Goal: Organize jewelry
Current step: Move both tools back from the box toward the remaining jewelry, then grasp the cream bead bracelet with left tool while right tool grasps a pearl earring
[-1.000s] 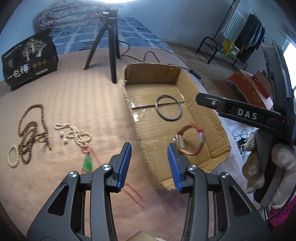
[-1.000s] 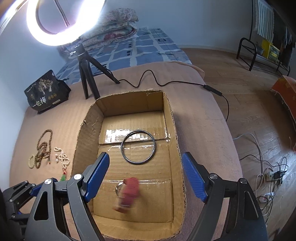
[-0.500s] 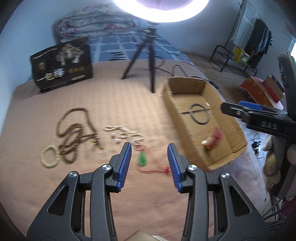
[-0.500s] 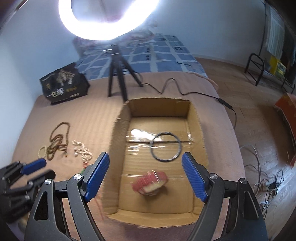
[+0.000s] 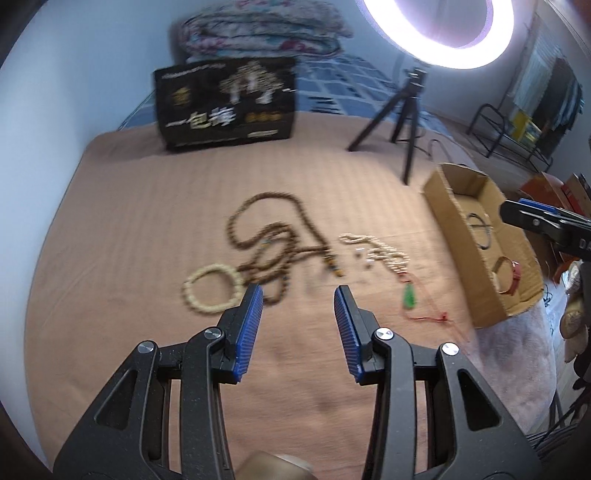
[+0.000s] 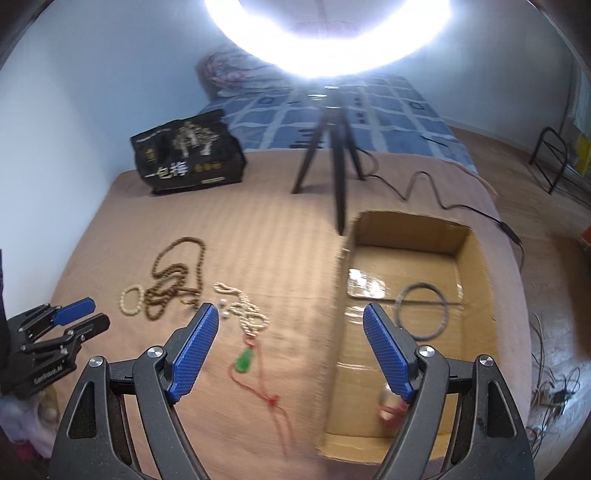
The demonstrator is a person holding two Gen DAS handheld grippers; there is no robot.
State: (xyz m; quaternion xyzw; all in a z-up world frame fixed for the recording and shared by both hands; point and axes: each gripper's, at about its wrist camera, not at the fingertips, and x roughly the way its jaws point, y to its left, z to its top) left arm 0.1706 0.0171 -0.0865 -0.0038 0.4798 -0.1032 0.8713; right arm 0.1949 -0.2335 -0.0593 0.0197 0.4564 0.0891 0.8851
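Both grippers (image 5: 298,295) (image 6: 290,325) gaped empty left of the box (image 6: 476,258); better pinch the pendant (image 6: 244,361) (cord trailing) squarely.

Lit ring light (image 5: 439,33) at the upper right of the left wrist view, on a black tripod (image 5: 404,114). Black bag with pale printing (image 5: 225,101) upper centre, a folded floral quilt (image 5: 258,27) behind it. Blue checked sheet (image 6: 384,110) beyond the tripod in the right wrist view. Black cable (image 6: 436,195) trailing to the right edge. Black metal rack (image 5: 506,134) far right.
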